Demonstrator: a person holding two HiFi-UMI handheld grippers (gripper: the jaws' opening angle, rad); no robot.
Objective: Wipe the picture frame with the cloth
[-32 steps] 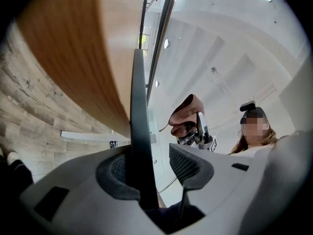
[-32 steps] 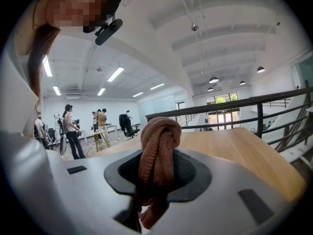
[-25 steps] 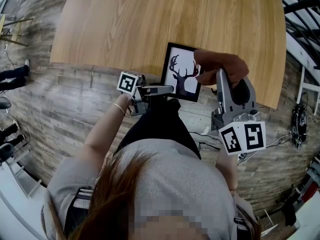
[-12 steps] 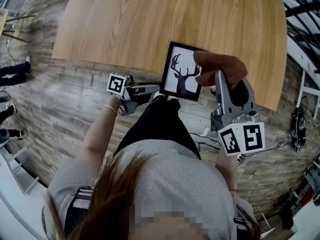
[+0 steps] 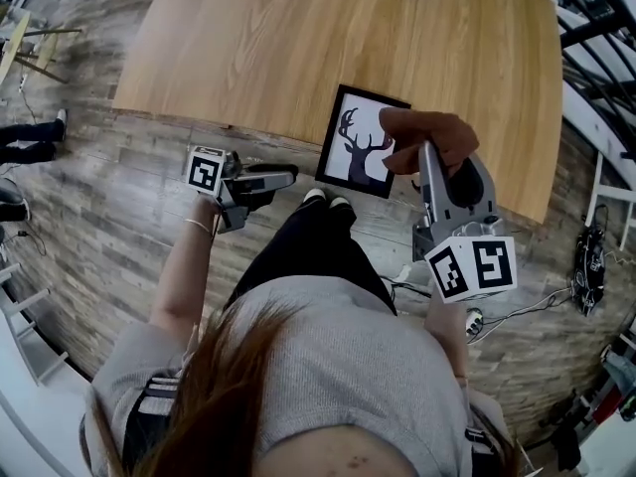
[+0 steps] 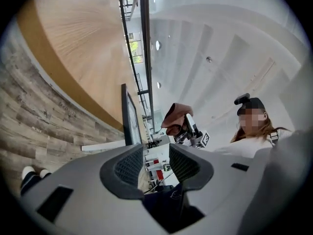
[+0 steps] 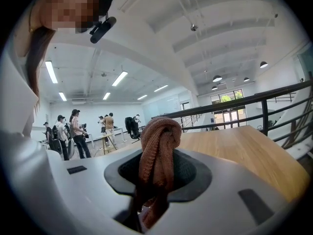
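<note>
1 frame (image 5: 360,143), 1 cloth (image 5: 429,132) in right tongs (image 7: 157,170)

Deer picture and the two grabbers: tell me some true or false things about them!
1. The right gripper is squeezing a brown cloth. True.
2. The left gripper is holding the picture frame. False: its jaws have just closed a little but stand apart with nothing between them, and it is off to the left of the frame.
3. The picture shows a black deer with antlers. True.
4. The cloth is blue. False: it is reddish brown.
5. The table is made of glass. False: its top is light wood.
</note>
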